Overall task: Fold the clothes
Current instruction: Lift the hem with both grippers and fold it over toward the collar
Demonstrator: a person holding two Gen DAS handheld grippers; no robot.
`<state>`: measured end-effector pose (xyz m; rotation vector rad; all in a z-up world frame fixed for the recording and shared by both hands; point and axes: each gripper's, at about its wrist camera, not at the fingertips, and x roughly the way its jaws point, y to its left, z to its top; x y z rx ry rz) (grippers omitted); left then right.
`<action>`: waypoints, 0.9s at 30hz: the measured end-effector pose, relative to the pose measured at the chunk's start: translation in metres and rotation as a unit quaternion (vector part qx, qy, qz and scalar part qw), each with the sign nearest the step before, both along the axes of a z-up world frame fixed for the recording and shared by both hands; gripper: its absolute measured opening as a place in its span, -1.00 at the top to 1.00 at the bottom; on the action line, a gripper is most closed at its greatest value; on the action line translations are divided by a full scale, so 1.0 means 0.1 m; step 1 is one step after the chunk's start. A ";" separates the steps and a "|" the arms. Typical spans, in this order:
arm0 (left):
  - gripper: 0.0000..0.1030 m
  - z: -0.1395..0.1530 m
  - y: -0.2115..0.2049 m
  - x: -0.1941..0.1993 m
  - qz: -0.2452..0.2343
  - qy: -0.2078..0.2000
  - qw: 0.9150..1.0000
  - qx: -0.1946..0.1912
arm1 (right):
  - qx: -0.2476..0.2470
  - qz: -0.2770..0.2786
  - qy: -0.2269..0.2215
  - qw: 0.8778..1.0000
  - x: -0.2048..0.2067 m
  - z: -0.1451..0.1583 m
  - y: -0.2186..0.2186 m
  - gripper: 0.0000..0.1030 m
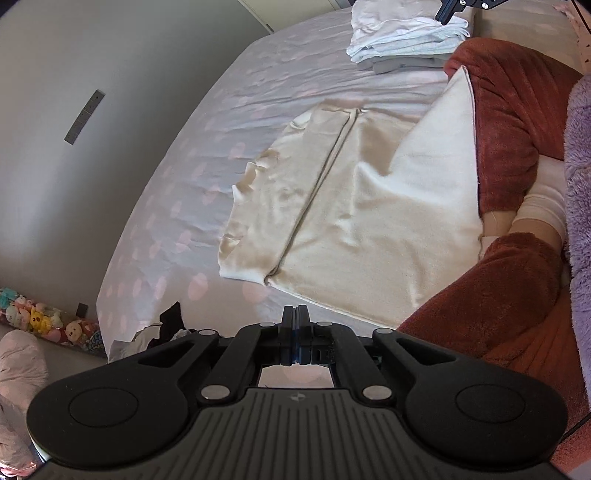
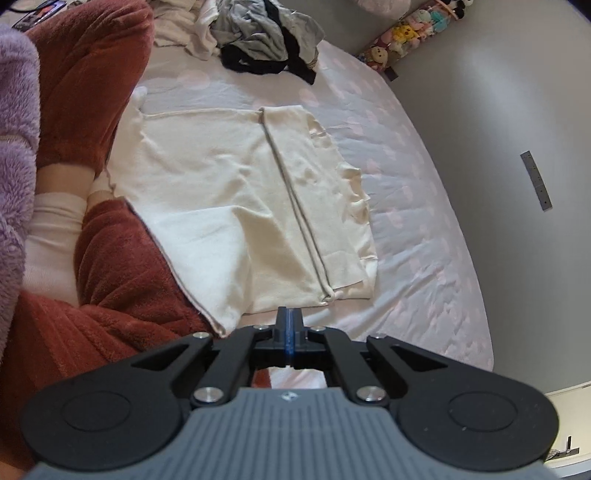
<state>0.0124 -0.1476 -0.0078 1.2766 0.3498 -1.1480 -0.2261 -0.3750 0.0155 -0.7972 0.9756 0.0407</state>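
A cream garment lies flat on the bed, partly folded, with a long seam down its middle. It also shows in the right wrist view. One flap is folded over on the side near the person's knees. My left gripper is shut and empty, just short of the garment's near hem. My right gripper is shut and empty, just short of the opposite hem. The tip of the right gripper shows at the top of the left wrist view.
The bed has a pale sheet with pink dots. A stack of folded clothes lies at one end. A heap of unfolded grey, black and white clothes lies at the other. The person's rust-red knees flank the garment. Plush toys line the floor.
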 end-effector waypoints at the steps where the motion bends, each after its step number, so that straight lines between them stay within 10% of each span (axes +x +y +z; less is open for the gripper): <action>1: 1.00 -0.04 -0.02 -0.01 -0.005 0.008 1.000 0.005 | 0.003 0.003 0.009 1.000 0.01 -0.04 0.01 1.00; 7: 1.00 -0.28 -0.16 -0.10 -0.033 0.051 0.998 0.031 | 0.030 0.029 0.051 0.998 0.07 -0.25 0.04 0.90; 12: 0.95 -0.40 -0.33 -0.15 -0.048 0.070 0.996 0.032 | 0.012 0.069 0.079 0.994 0.10 -0.46 0.15 0.43; 21: 0.87 -0.53 -0.55 -0.15 -0.057 0.092 0.994 0.032 | -0.067 0.148 0.108 0.981 0.24 -0.84 0.30 0.47; 23: 0.80 -0.55 -0.57 -0.15 -0.060 0.098 0.993 0.031 | -0.072 0.155 0.110 0.979 0.28 -0.89 0.31 0.86; 27: 0.65 -0.61 -0.63 -0.14 -0.064 0.105 0.992 0.034 | -0.056 0.148 0.099 0.982 0.39 -0.83 0.26 0.93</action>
